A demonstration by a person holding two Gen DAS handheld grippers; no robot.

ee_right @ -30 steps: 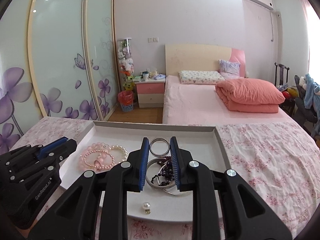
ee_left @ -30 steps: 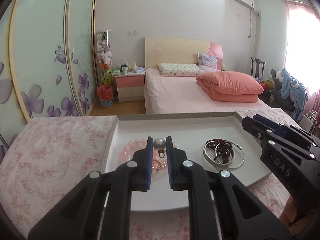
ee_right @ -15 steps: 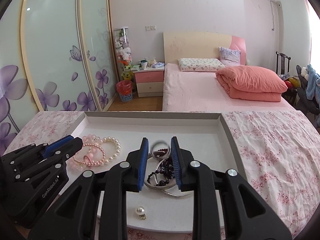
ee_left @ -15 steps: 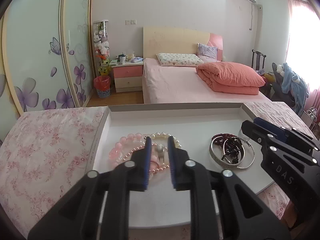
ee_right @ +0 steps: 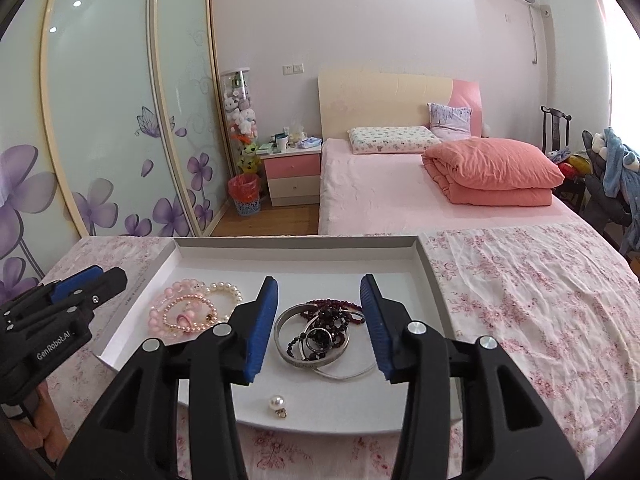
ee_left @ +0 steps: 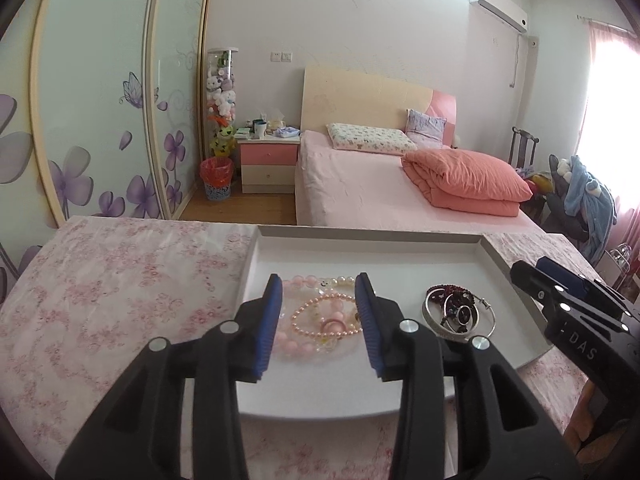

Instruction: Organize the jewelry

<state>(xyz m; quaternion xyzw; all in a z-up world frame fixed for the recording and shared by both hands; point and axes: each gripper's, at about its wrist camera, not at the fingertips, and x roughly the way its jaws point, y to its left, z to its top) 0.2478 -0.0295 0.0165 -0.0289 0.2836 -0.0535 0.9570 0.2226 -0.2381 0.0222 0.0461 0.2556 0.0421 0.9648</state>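
A shallow white tray (ee_left: 372,254) (ee_right: 304,256) lies on a floral cloth. At its left lie pink and pearl bead bracelets (ee_left: 320,316) (ee_right: 184,314). At its right lie silver bangles tangled with dark bead strings (ee_left: 458,314) (ee_right: 316,334). A loose pearl pendant (ee_right: 277,403) lies near the tray's front edge. My left gripper (ee_left: 319,322) is open and empty, jaws either side of the pink bracelets, above them. My right gripper (ee_right: 320,326) is open and empty, jaws either side of the bangle pile.
The table carries a pink floral cloth (ee_right: 540,300). Beyond the table's far edge are a bed (ee_left: 380,188) with a folded pink quilt (ee_right: 492,176), a nightstand (ee_left: 268,164), a waste basket (ee_left: 217,178), sliding wardrobe doors (ee_right: 100,120), and a chair with clothes (ee_left: 580,200).
Both grippers have opened wide. The left one let go of a small piece it held over the pink bracelets; the right one let go of a silver ring over the bangle pile.
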